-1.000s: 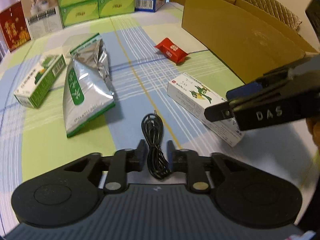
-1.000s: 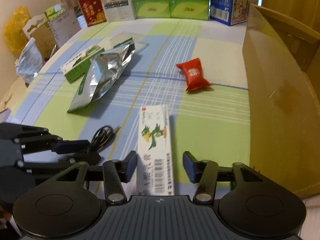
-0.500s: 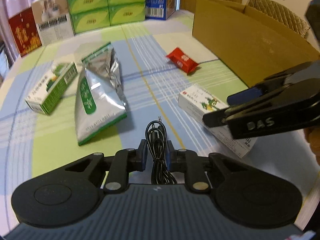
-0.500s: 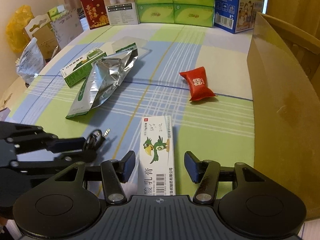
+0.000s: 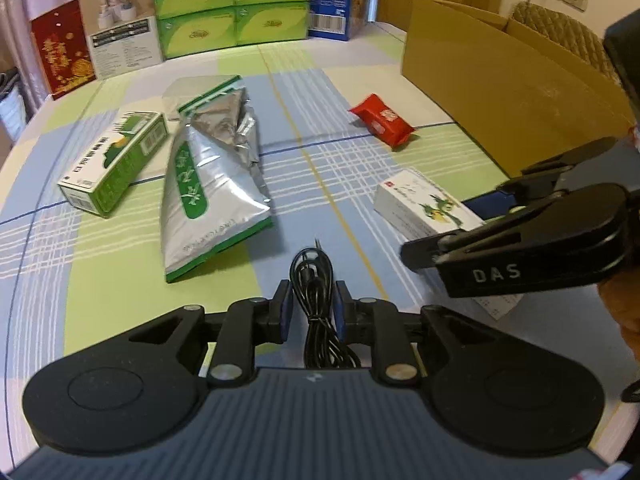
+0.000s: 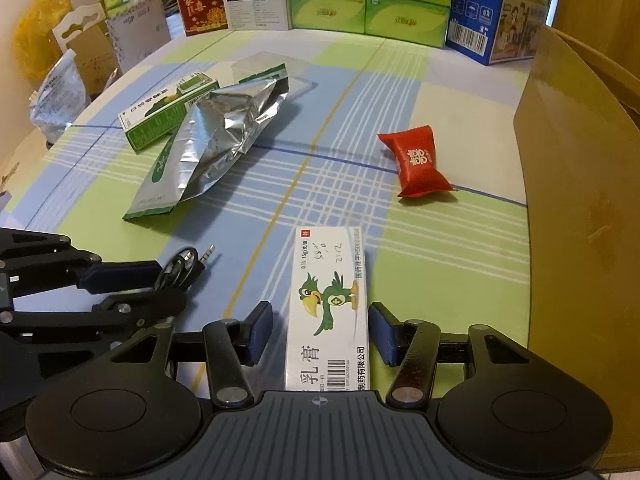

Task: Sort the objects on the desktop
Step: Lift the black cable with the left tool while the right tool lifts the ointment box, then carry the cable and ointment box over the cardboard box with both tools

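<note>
A coiled black cable (image 5: pixel 314 280) sits between the fingers of my left gripper (image 5: pixel 313 304), which is shut on it. In the right wrist view the same cable (image 6: pixel 182 266) juts from the left gripper (image 6: pixel 120 280), its jack plug pointing forward. My right gripper (image 6: pixel 320 320) stands open astride a white ointment box with a green parrot (image 6: pixel 328 300), with a gap on each side. The box (image 5: pixel 424 204) lies on the tablecloth, and the right gripper (image 5: pixel 472 224) reaches over it from the right.
A silver-green foil pouch (image 5: pixel 208 184), a green-white carton (image 5: pixel 112 164) and a red candy packet (image 5: pixel 382 120) lie on the checked tablecloth (image 5: pixel 320 160). An open cardboard box (image 6: pixel 580 200) stands on the right. Tissue boxes (image 5: pixel 232 8) and other cartons line the far edge.
The left gripper's fingers have drawn together onto the black cable. The right gripper has stayed open over the white box, and both views have tilted up slightly.
</note>
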Demonstrator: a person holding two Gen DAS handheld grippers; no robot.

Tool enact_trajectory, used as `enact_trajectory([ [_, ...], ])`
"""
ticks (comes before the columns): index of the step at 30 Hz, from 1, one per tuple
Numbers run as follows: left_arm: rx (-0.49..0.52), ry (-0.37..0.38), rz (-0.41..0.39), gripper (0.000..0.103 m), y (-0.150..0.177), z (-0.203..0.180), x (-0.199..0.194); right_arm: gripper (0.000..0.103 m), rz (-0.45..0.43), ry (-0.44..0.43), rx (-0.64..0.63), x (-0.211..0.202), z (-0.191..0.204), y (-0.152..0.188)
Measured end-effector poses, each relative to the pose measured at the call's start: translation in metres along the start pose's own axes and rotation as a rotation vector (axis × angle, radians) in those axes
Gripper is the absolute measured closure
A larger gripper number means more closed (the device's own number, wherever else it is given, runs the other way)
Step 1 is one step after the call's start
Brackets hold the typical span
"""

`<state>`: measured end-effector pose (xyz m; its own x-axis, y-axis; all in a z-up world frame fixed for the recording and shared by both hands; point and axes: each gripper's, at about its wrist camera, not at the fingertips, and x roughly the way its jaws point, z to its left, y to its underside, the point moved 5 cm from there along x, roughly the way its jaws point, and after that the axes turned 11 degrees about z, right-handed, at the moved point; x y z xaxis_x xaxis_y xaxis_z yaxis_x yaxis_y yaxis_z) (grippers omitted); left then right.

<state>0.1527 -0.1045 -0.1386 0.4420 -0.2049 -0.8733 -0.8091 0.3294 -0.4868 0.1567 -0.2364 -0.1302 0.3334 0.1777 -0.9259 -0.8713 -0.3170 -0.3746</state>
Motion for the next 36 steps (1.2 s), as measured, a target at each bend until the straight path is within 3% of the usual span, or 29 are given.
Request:
enact_trajectory([
  [8,-0.015,-0.024,-0.05,0.075,-0.004,-0.001,0.011,0.052,-0.001,0.0,0.007,0.0,-0.001,0.0],
  [11,-0.022,-0.029,-0.041,0.084,-0.006,-0.002,0.01,0.054,-0.002,0.003,0.008,-0.001,-0.002,0.0],
  [13,-0.033,-0.027,-0.033,0.085,-0.004,-0.001,0.008,0.067,-0.007,0.015,0.004,-0.002,-0.002,0.001],
  [18,-0.02,-0.02,-0.028,0.085,0.0,-0.005,0.003,0.067,-0.016,0.004,0.024,-0.005,-0.003,0.001],
  [26,-0.035,0.008,-0.056,0.085,-0.006,-0.006,-0.01,0.068,-0.108,-0.005,0.077,-0.029,-0.01,-0.001],
  [36,-0.051,0.022,-0.074,0.085,-0.006,-0.013,-0.031,0.068,-0.116,-0.01,0.117,-0.046,-0.014,0.006],
])
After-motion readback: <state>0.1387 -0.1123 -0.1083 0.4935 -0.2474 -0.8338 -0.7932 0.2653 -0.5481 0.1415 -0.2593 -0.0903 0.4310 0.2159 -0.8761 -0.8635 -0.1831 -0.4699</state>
